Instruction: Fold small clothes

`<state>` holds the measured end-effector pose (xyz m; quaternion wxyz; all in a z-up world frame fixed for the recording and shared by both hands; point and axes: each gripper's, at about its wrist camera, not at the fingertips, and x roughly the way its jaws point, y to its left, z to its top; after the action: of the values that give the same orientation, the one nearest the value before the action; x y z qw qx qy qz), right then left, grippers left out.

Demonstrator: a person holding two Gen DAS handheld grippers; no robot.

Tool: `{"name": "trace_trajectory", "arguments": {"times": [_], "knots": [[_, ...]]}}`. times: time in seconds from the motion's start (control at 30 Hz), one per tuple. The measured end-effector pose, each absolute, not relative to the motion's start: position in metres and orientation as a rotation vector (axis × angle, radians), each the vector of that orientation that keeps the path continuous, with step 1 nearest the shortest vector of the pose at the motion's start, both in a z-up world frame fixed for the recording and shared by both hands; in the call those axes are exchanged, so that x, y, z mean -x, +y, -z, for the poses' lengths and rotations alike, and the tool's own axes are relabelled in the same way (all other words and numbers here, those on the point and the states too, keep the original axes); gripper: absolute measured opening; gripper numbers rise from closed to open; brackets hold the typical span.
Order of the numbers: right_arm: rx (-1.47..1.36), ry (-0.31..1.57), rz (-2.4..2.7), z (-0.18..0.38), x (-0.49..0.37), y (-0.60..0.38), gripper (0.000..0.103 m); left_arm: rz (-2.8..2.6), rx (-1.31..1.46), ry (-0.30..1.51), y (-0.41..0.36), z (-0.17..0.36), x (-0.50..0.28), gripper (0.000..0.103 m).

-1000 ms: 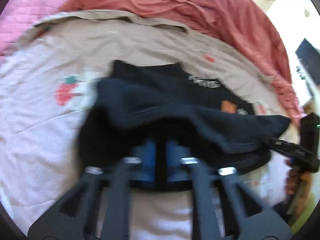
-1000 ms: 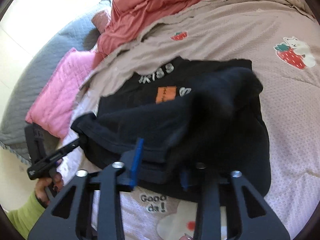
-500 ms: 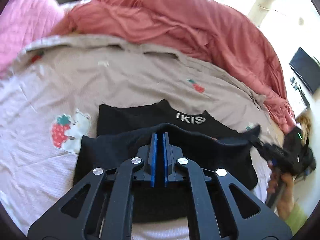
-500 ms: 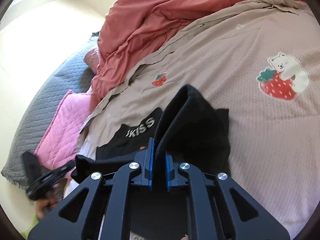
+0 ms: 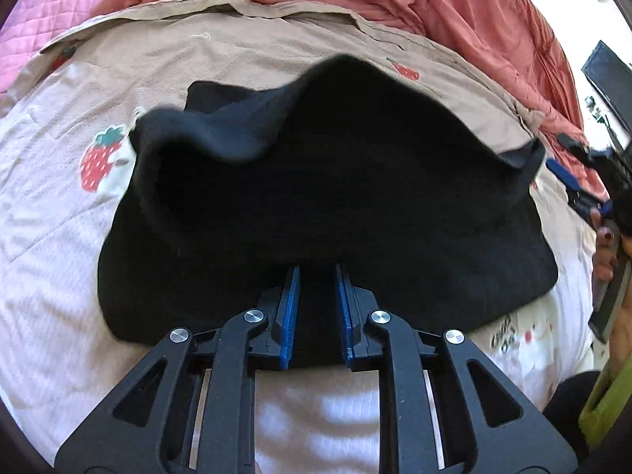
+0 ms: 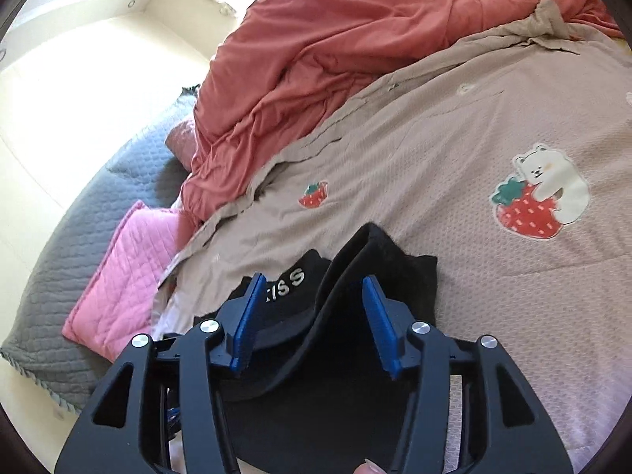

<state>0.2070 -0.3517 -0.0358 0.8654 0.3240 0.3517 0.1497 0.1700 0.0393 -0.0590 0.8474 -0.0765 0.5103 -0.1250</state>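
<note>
Left wrist view: a bed (image 5: 59, 213) under a beige-and-pale-pink cover with strawberry prints, a salmon-red duvet (image 5: 454, 4) heaped along the far edge, a pink quilted pillow (image 5: 43, 12) at far left. Spread across the cover, a black garment (image 5: 335, 205), its upper layer lifted into a loose hump, lower hem close to the camera. Left tongs (image 5: 316, 308) low over the near hem, blue pads parted, black fabric showing in the gap; not clamped. At the right edge, the person's right hand (image 5: 606, 252) with dark nails around the other tool's handle, a lime-green sleeve below it.

Right wrist view: same bed cover (image 6: 493, 126), a bear-and-strawberry print (image 6: 541, 193) to the right, the red duvet (image 6: 355, 39) behind, the pink pillow (image 6: 126, 272) and a grey quilted blanket (image 6: 71, 245) at left. Right tongs (image 6: 312, 324) spread wide, angled down over the black garment (image 6: 339, 387), a raised fold of it standing between the pads without being pinched. White lettering visible on the flat layer beyond.
</note>
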Motion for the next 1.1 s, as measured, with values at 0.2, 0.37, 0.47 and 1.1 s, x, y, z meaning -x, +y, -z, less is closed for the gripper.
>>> {"name": "trace_trajectory", "arguments": {"times": [0.2, 0.37, 0.47, 1.1], "knots": [[-0.667, 0.76, -0.302, 0.037, -0.21, -0.351, 0.05, 0.217, 0.101, 1.015, 0.035, 0.038, -0.206, 0.031], [-0.647, 0.766, -0.284, 0.037, -0.21, -0.353, 0.053, 0.151, 0.124, 0.932, 0.048, 0.012, -0.226, 0.038], [-0.612, 0.773, -0.257, 0.036, -0.21, -0.353, 0.057, 0.13, 0.145, 0.879, 0.063, -0.001, -0.219, 0.052], [-0.413, 1.015, -0.142, 0.08, -0.198, -0.331, 0.057, 0.035, 0.268, 1.023, 0.126, 0.066, -0.184, 0.059]]}}
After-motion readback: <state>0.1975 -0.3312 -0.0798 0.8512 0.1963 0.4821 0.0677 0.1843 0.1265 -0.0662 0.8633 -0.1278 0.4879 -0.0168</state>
